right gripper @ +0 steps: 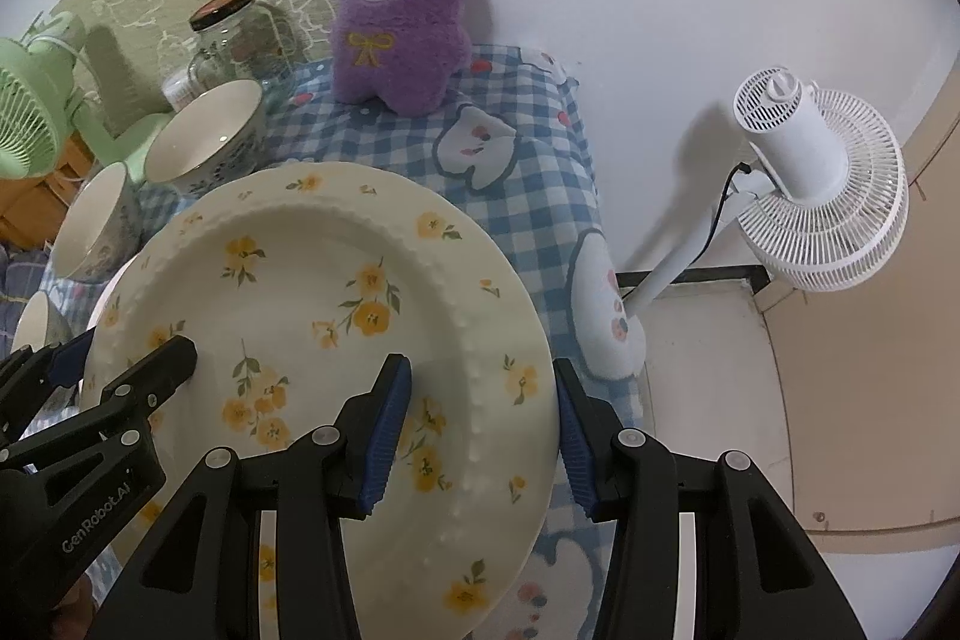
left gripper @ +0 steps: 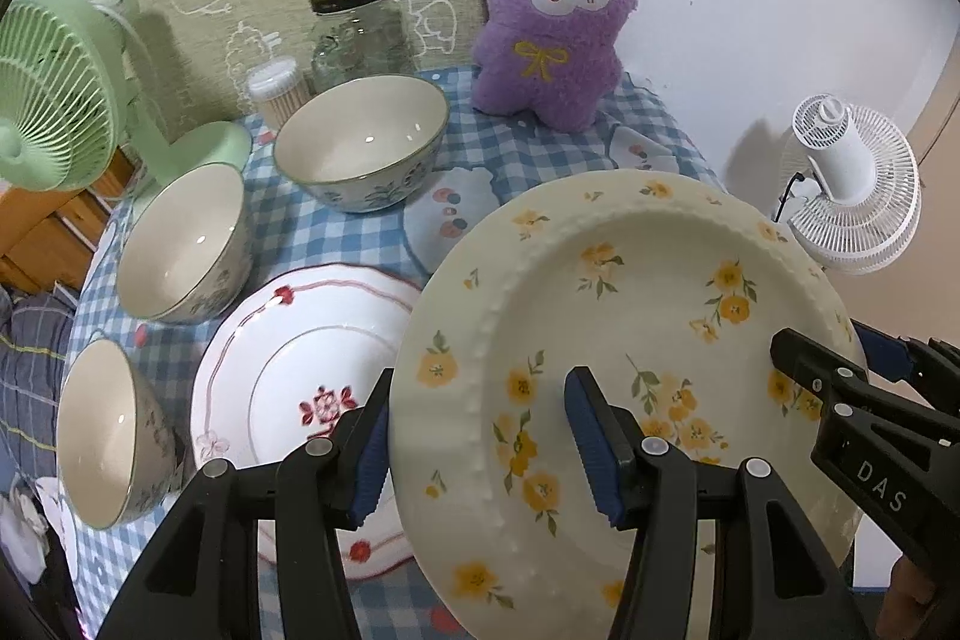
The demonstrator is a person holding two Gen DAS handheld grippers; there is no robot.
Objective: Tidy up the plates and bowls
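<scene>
A cream plate with yellow flowers (left gripper: 630,328) is held tilted above the table, also in the right wrist view (right gripper: 324,280). My left gripper (left gripper: 480,436) is shut on its left rim, one finger above, one below. My right gripper (right gripper: 486,430) is shut on its right rim, and shows in the left wrist view (left gripper: 840,370). A white plate with red flowers (left gripper: 300,376) lies on the table beneath. Three white bowls stand left of it: far (left gripper: 360,142), middle (left gripper: 180,244), near (left gripper: 102,436).
A purple plush toy (left gripper: 558,16), a glass jar (left gripper: 357,28) and a toothpick holder (left gripper: 276,88) stand at the back. A green fan (left gripper: 54,88) is at the left; a white fan (right gripper: 822,184) stands beyond the table's right edge.
</scene>
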